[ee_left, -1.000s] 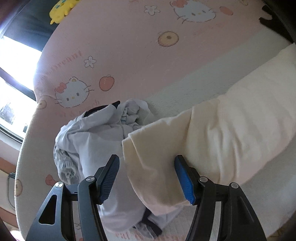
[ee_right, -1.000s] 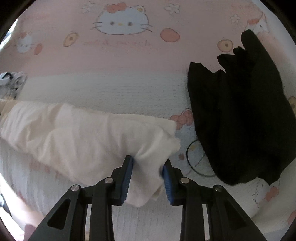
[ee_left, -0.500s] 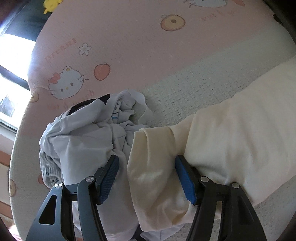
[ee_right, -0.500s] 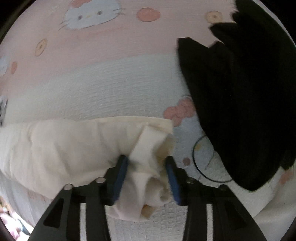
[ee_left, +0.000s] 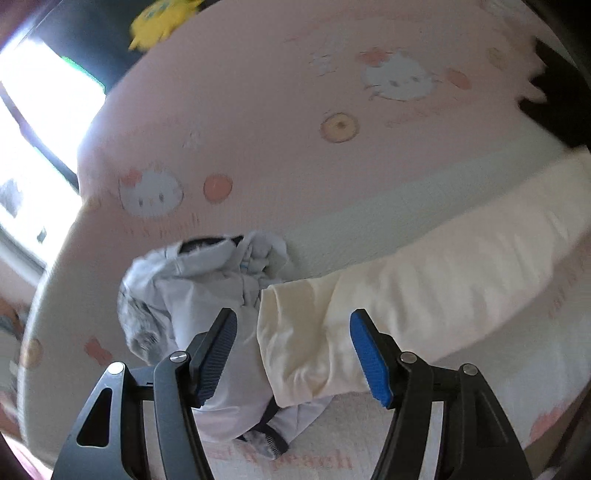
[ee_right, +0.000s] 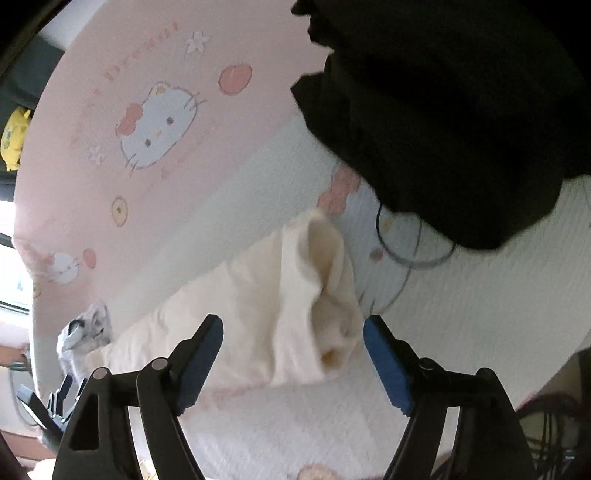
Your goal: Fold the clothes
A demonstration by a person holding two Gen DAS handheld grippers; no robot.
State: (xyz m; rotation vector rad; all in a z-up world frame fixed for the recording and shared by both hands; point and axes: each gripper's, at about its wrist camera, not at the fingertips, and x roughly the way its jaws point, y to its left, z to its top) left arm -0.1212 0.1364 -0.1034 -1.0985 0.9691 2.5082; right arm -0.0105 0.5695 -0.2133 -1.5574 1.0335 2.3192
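While both our grippers, left (ee_left: 290,354) and right (ee_right: 293,360), hang spread over the cream garment's (ee_left: 424,291) ends, it lies long and narrow, the white heap (ee_left: 192,291) at left-centre still crumpled.

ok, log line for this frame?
step: fold cream garment | left gripper: open, at one end | right gripper: open, at other end | grey pile, black clothes: untouched

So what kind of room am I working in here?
Most likely a bedroom: the clothes lie on a bed with a pink cartoon-cat sheet, a yellow plush toy sits at its far edge, and a bright window is beside it.
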